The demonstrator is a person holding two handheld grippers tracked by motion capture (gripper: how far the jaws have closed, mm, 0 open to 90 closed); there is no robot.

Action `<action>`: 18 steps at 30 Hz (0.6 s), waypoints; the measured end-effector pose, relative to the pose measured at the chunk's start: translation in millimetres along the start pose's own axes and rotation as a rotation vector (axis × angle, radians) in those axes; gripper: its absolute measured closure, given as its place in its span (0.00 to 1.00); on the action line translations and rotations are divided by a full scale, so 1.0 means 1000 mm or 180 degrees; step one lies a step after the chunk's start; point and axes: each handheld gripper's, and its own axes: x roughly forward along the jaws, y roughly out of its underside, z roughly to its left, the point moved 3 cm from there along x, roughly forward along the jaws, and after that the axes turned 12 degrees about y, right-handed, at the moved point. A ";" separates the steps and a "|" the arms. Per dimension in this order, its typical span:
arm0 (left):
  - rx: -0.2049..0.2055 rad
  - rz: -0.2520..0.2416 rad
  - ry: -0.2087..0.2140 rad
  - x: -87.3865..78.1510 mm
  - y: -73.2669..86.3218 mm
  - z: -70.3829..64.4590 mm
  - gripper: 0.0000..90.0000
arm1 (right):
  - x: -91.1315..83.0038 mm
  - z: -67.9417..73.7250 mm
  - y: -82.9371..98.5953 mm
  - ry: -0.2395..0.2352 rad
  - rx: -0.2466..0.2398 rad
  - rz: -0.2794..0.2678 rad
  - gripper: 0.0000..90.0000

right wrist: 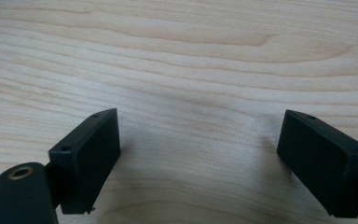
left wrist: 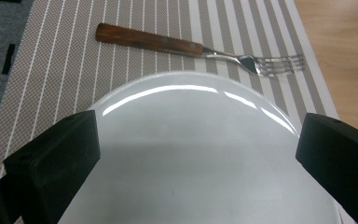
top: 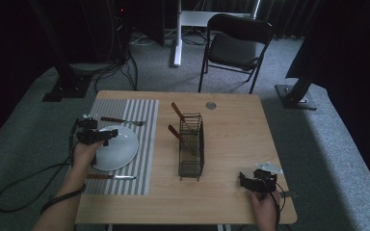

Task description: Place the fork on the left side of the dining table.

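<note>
Wooden tabletop (top: 231, 144) under dim light, striped placemat (top: 144, 144) at left. White plate (top: 120, 149) centred on it, fork (top: 123, 121) beyond, knife (top: 111, 177) nearer. More cutlery waiting in wire basket (top: 191, 151). Left hand-held gripper (top: 107, 136) spread over plate; right hand-held gripper (top: 248, 180) spread, empty.

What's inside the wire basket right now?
Two wooden-handled utensils lean inside the wire basket, handles sticking up at its far end. Their working ends are hidden by the mesh, so the type is unclear. The near half looks empty.
</note>
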 end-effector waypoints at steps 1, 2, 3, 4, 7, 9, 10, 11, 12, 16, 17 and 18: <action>0.0008 -0.0003 0.0011 -0.002 0.001 -0.001 0.00 | 0.000 0.000 0.000 0.0000 0.0001 0.0000 0.14; 0.0010 -0.0008 0.0013 -0.003 0.003 -0.001 0.00 | 0.000 0.000 0.000 0.0000 0.0001 0.0001 0.14; 0.0010 -0.0012 0.0024 -0.005 0.004 -0.002 0.00 | 0.000 0.000 0.000 0.0000 0.0001 0.0000 0.14; 0.0038 -0.0010 0.0030 -0.006 0.006 -0.002 0.00 | 0.000 0.000 0.000 0.0000 0.0000 0.0000 0.14; 0.0072 0.0011 0.0016 -0.007 0.011 -0.002 0.00 | 0.000 0.000 0.000 -0.0001 0.0001 0.0001 0.14; 0.0069 0.0016 0.0016 -0.009 0.014 -0.002 0.00 | 0.000 0.000 0.000 0.0000 0.0002 0.0001 0.14; 0.0079 0.0017 0.0023 -0.010 0.015 -0.002 0.00 | 0.000 0.000 0.000 0.0000 0.0002 0.0001 0.14; 0.0086 0.0023 0.0030 -0.011 0.016 -0.003 0.00 | 0.000 0.000 0.000 -0.0001 0.0002 0.0001 0.14; 0.0101 0.0015 0.0036 -0.013 0.017 -0.004 0.00 | 0.000 0.000 0.000 0.0000 0.0001 0.0001 0.14; 0.0131 0.0020 0.0088 -0.018 0.022 -0.006 0.00 | 0.000 0.000 0.000 0.0000 0.0001 0.0001 0.14; 0.0125 -0.0002 0.0093 -0.019 0.023 -0.007 0.00 | 0.000 0.000 0.000 -0.0001 0.0002 0.0001 0.14; 0.0125 -0.0002 0.0093 -0.019 0.023 -0.007 0.00 | 0.000 0.000 0.000 -0.0001 0.0002 0.0001 0.14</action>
